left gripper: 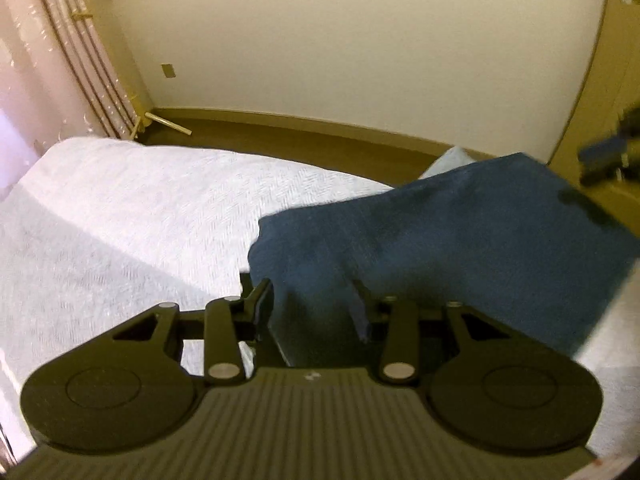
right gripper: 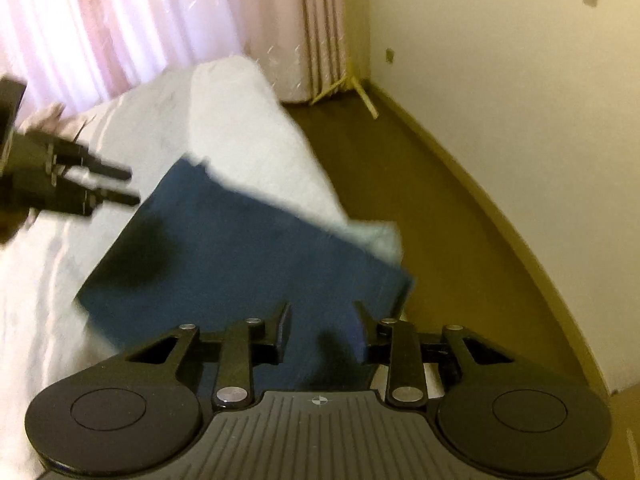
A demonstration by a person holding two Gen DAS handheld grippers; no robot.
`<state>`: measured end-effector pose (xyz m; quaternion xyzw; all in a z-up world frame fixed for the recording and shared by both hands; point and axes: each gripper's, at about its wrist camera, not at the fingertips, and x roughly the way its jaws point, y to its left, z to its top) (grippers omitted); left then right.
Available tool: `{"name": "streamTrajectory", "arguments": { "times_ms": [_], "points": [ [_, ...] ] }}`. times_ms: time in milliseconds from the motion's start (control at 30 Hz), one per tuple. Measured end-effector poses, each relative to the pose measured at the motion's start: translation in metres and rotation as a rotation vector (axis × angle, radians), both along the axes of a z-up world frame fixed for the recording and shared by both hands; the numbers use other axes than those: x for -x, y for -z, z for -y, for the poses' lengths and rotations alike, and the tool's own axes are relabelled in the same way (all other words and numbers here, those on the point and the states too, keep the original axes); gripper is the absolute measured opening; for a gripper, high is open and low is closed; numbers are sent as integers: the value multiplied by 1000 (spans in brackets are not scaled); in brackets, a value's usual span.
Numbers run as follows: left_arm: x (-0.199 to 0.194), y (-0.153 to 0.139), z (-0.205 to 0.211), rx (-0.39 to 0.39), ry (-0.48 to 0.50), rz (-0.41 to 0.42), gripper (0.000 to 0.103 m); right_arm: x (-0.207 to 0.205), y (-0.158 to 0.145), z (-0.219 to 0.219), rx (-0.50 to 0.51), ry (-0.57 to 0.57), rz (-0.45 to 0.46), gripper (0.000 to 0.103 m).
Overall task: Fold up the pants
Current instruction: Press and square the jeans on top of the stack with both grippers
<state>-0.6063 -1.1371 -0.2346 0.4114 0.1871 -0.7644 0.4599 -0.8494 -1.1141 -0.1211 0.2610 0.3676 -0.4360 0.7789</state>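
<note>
Dark blue pants (left gripper: 460, 236) lie folded into a compact rectangle on the white bed cover (left gripper: 120, 208), near the bed's corner. My left gripper (left gripper: 310, 298) is open just over the pants' near edge, with nothing between its fingers. In the right wrist view the same pants (right gripper: 240, 248) fill the middle, and my right gripper (right gripper: 322, 316) stands open above their near end, holding nothing. The left gripper (right gripper: 128, 186) shows there at the left, open, beside the pants' far corner. The right gripper (left gripper: 608, 152) is a blur at the left wrist view's right edge.
The bed (right gripper: 248, 120) ends at a brown floor (right gripper: 420, 208) below a cream wall (left gripper: 360, 40). Pink curtains (right gripper: 140, 20) hang behind the bed. Wooden stand legs (right gripper: 356, 84) rest on the floor by the curtain.
</note>
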Motion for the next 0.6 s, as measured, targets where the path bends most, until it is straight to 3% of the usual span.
{"name": "streamTrajectory", "arguments": {
  "times_ms": [100,233,333,467,533,600],
  "points": [
    [-7,3,-32,-40,19,-17,36,3,24,-25,-62,-4,-32,29],
    [0,45,-48,-114,10,11,36,8,59,-27,-101,15,-69,31],
    [-1,47,-52,-110,-25,3,36,11,55,-29,-100,1,-73,33],
    [-14,23,-68,-107,-86,-20,36,16,37,-35,-99,32,-61,37],
    [-25,10,-84,-112,-145,-32,37,17,28,-45,-96,36,-38,46],
    [-34,-1,-105,-121,-217,-49,43,16,19,-59,-93,44,-23,68]
  ]
}}
